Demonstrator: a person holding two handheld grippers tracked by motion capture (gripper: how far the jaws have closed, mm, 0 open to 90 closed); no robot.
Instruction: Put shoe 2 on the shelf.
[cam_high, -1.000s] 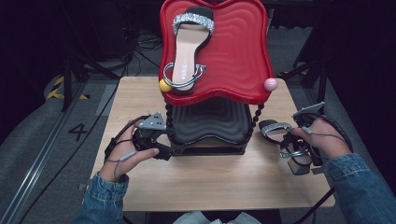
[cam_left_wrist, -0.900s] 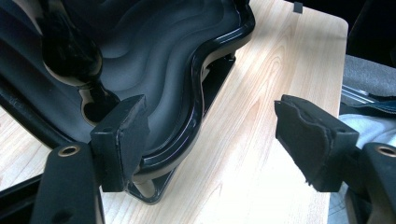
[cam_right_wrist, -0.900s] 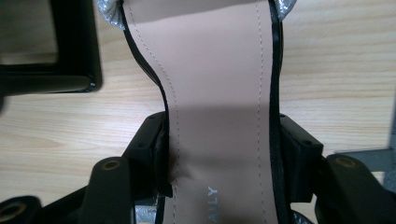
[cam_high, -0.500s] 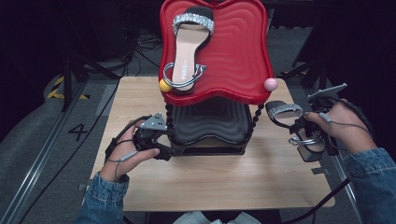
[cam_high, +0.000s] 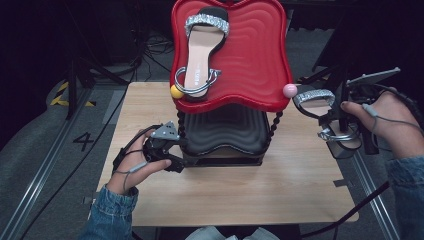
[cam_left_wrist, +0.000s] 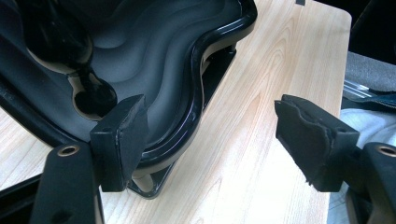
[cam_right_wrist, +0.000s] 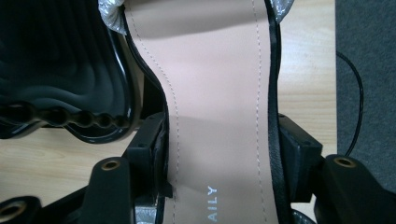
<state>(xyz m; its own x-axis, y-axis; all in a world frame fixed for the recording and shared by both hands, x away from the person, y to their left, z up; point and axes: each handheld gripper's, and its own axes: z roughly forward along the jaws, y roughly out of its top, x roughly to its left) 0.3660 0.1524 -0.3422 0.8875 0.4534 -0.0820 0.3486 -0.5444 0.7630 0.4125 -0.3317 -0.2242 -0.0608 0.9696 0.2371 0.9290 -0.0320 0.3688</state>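
One sandal (cam_high: 201, 55) already lies on the red top tray (cam_high: 250, 65) of the two-tier stand; its mate, the second sandal (cam_high: 325, 112), isn't placed yet, so approx. halfway. Right gripper (cam_high: 334, 122) has its jaws clamped across the second sandal's insole (cam_right_wrist: 217, 116), held in the air off the desk (cam_high: 300, 175), right of the stand, just below tray level. Left gripper (cam_high: 176, 150) sits low at the black lower tray (cam_left_wrist: 154, 70), jaws wide apart, nothing gripped, one pad (cam_left_wrist: 122, 140) against the rim.

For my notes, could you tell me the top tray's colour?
Red; the top tray shows best in the high view.
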